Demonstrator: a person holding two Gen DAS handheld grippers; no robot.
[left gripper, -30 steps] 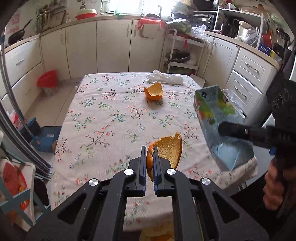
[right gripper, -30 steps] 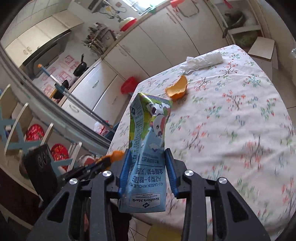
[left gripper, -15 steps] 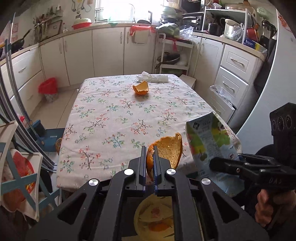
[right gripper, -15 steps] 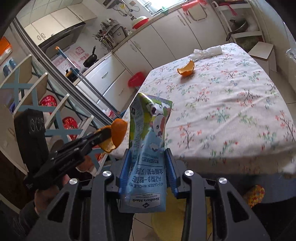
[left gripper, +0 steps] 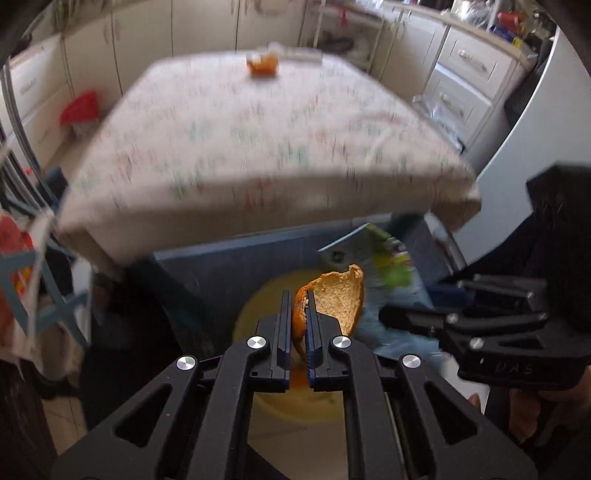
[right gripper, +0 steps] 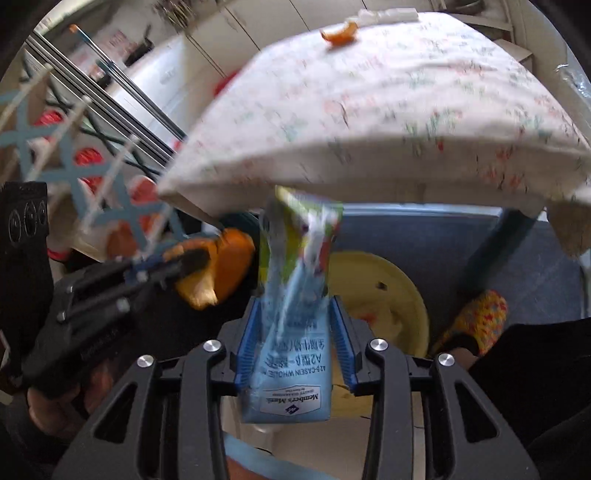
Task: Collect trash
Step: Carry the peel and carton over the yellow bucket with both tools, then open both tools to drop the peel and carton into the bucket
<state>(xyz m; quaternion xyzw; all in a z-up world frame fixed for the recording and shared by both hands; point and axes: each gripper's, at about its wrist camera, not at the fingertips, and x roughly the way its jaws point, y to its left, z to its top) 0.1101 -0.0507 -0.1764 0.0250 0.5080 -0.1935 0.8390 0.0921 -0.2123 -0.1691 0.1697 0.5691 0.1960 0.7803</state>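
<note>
Below the near edge of the table, over a yellow bin on the floor, both grippers carry trash. The left gripper is pinched narrow on an orange peel; the peel stands on edge between the blue pads, its pale inner side facing right and its curved rim rising up and away from the fingers. From the right wrist view the same peel shows its orange outer skin, just left of the carton. The right gripper is clamped on a milk carton, its two blue pads pressing the carton's flattened sides. The carton's long axis runs forward along the fingers, with the printed base end nearest the camera and the crumpled green top pointing away toward the table edge; its lettering reads upside down. In the left wrist view the carton lies to the right of the peel, tilted, its lower part covered by the right gripper's fingers. Counted: two grippers, one carton, one bin, and two peels, the second orange peel lying far off on the flowered tablecloth, with a white crumpled tissue just beyond it. Both views are blurred, so the tablecloth pattern and the carton's upper print are smeared. The bin's contents are hard to make out, and much of its rim is hidden behind the grippers.
</note>
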